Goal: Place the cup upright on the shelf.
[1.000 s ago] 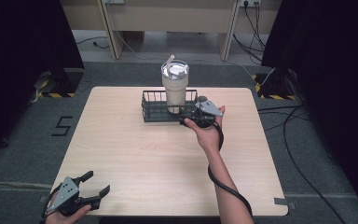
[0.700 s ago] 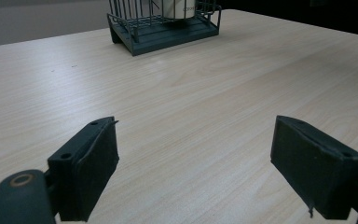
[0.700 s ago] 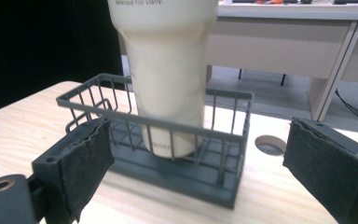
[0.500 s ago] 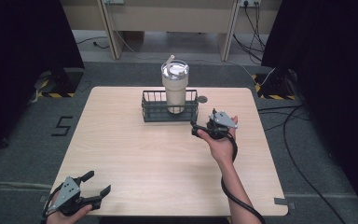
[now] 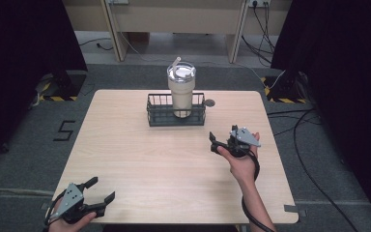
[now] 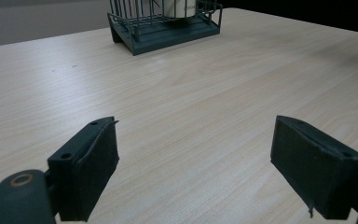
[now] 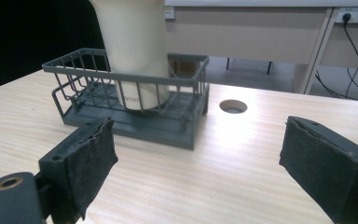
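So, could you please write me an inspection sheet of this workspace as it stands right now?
Surface: pale wood table, round cable hole by the basket.
Job's things: cream tumbler with lid and straw, upright inside the dark wire basket.
Clutter: nothing seen.
Grippers: left gripper open, empty, at the near left edge; right gripper open, empty, apart from the basket, its jaws have just been closing.
Cables: gripper cable along the right forearm; floor cables to the right.
Surroundings: grey floor, desk legs behind, dark curtains.

Blk grippers [image 5: 221,143], grey plates, blk cables.
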Available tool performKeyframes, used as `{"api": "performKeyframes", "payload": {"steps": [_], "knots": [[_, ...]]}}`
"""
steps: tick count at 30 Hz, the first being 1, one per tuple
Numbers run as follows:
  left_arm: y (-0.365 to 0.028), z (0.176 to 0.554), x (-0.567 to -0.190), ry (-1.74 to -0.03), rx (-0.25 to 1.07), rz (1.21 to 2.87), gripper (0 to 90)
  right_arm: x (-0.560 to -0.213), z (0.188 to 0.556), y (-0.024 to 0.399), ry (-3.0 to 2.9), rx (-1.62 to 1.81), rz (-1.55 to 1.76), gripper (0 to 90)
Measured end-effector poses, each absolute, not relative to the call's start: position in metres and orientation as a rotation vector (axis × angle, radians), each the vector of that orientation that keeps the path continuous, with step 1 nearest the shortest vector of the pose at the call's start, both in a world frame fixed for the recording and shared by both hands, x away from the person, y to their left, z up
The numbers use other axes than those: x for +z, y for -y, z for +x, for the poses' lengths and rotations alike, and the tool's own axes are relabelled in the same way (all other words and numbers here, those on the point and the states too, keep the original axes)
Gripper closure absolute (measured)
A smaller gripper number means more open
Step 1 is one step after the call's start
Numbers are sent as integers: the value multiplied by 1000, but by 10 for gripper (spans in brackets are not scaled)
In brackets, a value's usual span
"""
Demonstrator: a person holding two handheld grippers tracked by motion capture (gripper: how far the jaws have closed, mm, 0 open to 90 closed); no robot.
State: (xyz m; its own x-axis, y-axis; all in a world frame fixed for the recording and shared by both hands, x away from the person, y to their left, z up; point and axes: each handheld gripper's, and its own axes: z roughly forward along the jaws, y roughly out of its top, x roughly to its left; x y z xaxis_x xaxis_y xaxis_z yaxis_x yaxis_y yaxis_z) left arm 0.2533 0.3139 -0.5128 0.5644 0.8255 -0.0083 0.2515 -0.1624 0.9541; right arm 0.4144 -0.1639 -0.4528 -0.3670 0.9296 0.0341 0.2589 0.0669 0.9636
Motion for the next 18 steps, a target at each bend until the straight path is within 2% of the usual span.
{"api": "performKeyframes", "payload": {"steps": [13, 18], "knots": [[-313, 253, -513, -903, 662, 1703, 143, -465, 377, 188, -1676, 1330, 1230, 116], [-314, 252, -511, -901, 668, 1699, 143, -469, 368, 191, -1678, 1341, 1247, 146]]}}
